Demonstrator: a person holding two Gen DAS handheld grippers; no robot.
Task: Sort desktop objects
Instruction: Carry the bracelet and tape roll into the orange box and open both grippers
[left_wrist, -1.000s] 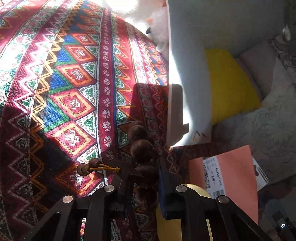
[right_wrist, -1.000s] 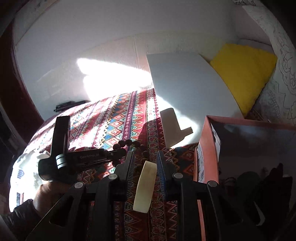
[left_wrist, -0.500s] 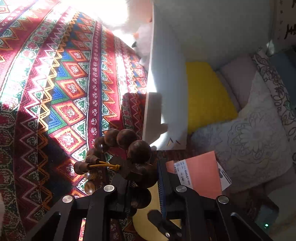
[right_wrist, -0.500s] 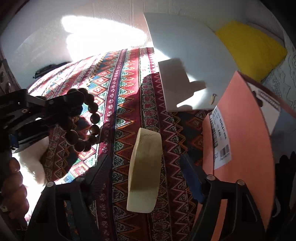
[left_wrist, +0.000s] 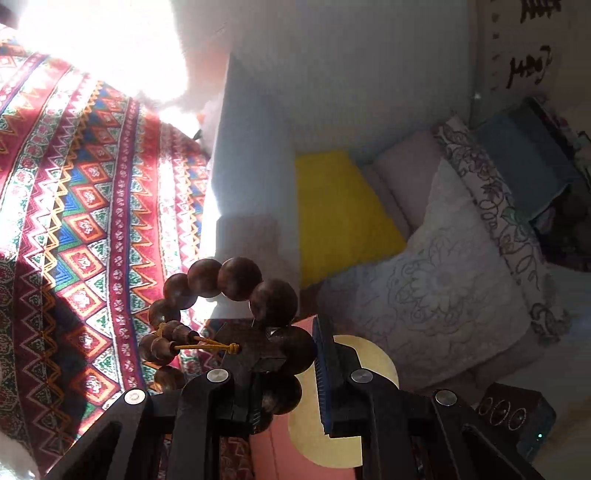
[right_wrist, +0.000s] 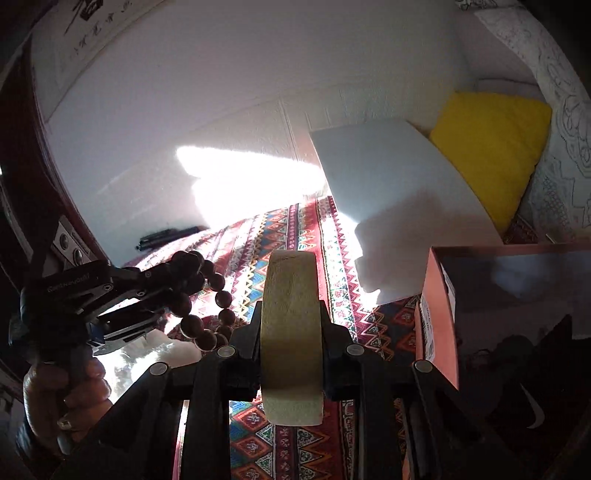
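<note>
My left gripper is shut on a bracelet of dark brown wooden beads, held in the air above the patterned cloth. The right wrist view shows the same gripper at the left, beads dangling from it and a hand on its handle. My right gripper is shut on a cream roll of masking tape, standing on edge between the fingers and off the cloth. The tape shows just behind the left gripper's blue pad.
An orange shoebox with dark items inside stands open at the right. A white board leans at the cloth's far edge, with a yellow cushion and pale patterned pillows beyond. Black pens lie by the wall.
The right gripper went from open around the tape to shut on it and raised it. The left gripper lifted the bracelet higher off the cloth and swung right.
</note>
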